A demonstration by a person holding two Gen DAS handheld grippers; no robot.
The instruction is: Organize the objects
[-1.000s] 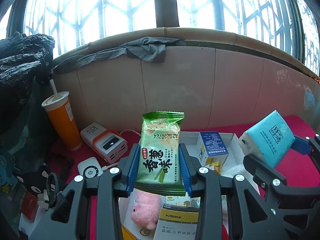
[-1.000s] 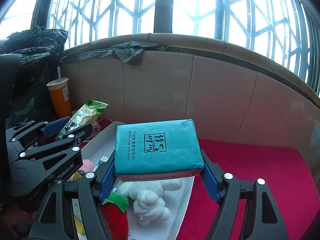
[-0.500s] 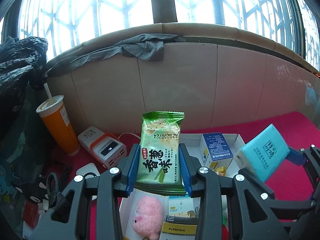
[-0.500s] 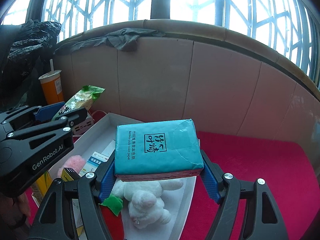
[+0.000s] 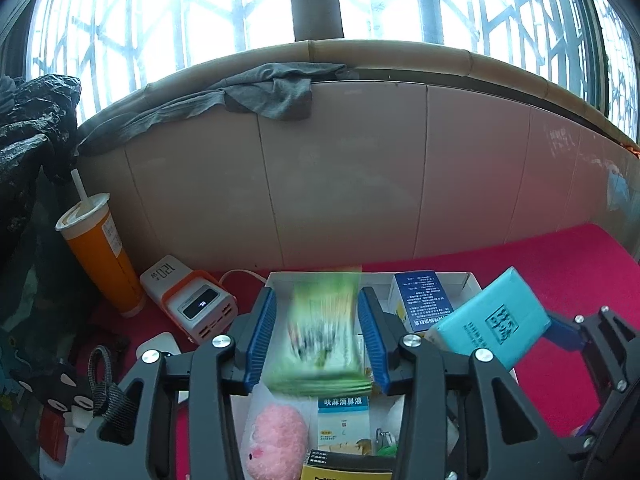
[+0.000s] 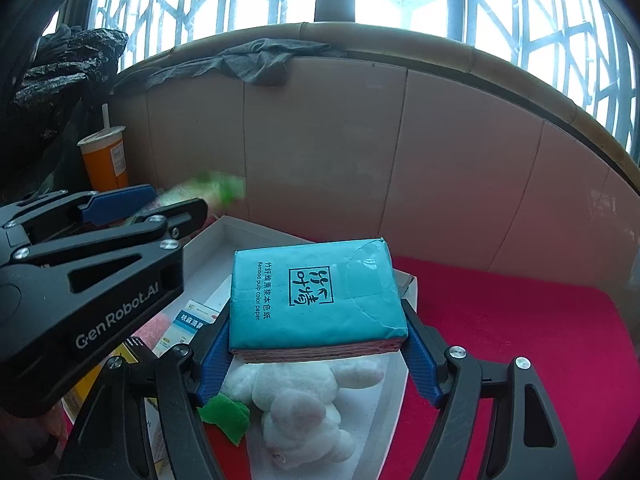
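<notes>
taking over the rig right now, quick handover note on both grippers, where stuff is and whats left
Left gripper: jaws opening, green snack packet between them, blurred and seemingly dropping toward the white tray below.
Right gripper: shut on the teal tissue pack, held above the tray.
Already in the tray: pink plush, white plush, blue box, nasal-drop box.
Left: confirm the snack lands in the tray, then place the tissue pack. Orange cup and charger sit outside the tray on the red cloth.
</notes>
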